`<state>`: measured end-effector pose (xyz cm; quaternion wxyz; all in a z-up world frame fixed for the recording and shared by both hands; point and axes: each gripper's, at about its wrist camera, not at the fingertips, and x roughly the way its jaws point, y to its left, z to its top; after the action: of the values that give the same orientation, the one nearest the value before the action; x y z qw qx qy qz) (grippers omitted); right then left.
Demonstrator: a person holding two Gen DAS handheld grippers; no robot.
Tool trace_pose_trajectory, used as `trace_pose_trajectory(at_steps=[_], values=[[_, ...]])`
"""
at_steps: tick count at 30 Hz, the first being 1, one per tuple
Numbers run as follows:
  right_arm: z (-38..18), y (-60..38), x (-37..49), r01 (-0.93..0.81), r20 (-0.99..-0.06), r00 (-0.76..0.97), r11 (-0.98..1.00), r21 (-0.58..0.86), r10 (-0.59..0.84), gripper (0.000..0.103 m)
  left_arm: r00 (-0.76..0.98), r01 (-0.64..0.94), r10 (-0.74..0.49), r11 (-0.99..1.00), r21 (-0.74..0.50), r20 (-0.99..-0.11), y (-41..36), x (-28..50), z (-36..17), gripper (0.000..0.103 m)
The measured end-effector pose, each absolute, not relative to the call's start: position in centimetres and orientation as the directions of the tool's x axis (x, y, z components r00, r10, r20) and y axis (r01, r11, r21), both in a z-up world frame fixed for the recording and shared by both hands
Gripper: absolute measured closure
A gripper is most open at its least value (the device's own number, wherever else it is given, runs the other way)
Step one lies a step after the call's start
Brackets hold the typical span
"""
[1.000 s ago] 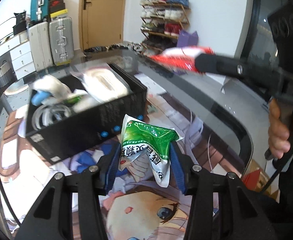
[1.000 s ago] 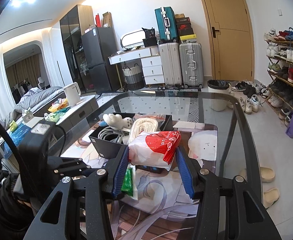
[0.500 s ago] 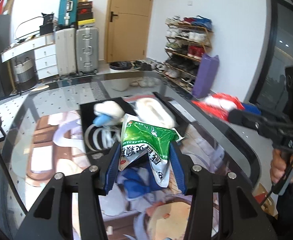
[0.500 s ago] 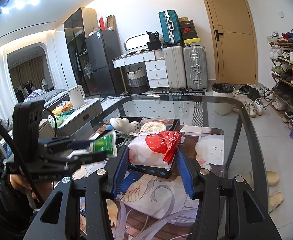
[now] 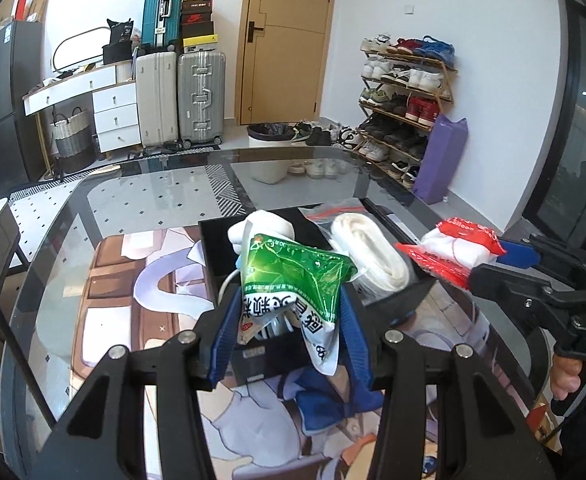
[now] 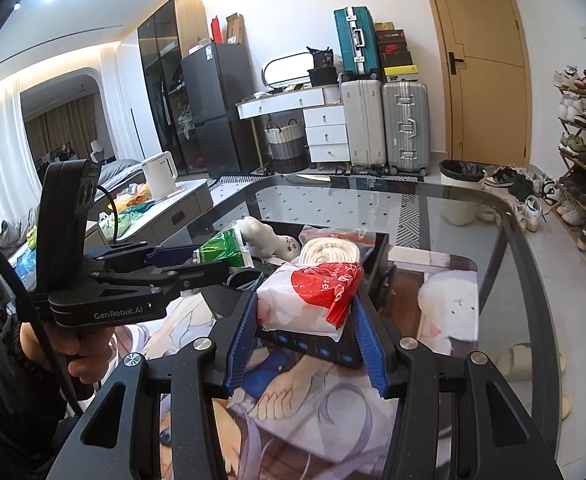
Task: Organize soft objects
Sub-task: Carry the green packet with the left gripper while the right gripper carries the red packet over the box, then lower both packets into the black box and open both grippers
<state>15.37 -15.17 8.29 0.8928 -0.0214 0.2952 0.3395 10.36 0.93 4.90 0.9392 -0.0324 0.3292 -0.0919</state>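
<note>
My left gripper (image 5: 289,328) is shut on a green soft packet (image 5: 293,276) and holds it above the near end of an open black box (image 5: 409,292) on the table. My right gripper (image 6: 305,320) is shut on a red-and-white soft packet (image 6: 309,292) over the box's right edge (image 6: 381,256). The red packet also shows in the left wrist view (image 5: 453,248), and the green packet in the right wrist view (image 6: 223,250). In the box lie a white plush toy (image 6: 265,236), a coiled white rope in a bag (image 5: 369,248) and a cable.
The box stands on a printed anime mat (image 6: 445,304) on a glass table (image 5: 141,196). Beyond the table are suitcases (image 5: 181,96), a shoe rack (image 5: 405,96), a bin (image 5: 271,148) and a side counter with a white kettle (image 6: 159,176).
Both grippers rose and came over the box with their packets. The left gripper swung from the box's side to its near end.
</note>
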Motion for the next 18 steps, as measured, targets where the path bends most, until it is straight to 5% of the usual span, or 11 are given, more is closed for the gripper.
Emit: trace_pose_trajectory(at_steps=[18], values=[[6.4,-8.9,19.0,-0.651,-0.615,0.588,0.759,0.027,0.526,0.054,0.751,0.121,-0.154,0.988,-0.096,-0.642,0.4,12.5,3.7,0.056]])
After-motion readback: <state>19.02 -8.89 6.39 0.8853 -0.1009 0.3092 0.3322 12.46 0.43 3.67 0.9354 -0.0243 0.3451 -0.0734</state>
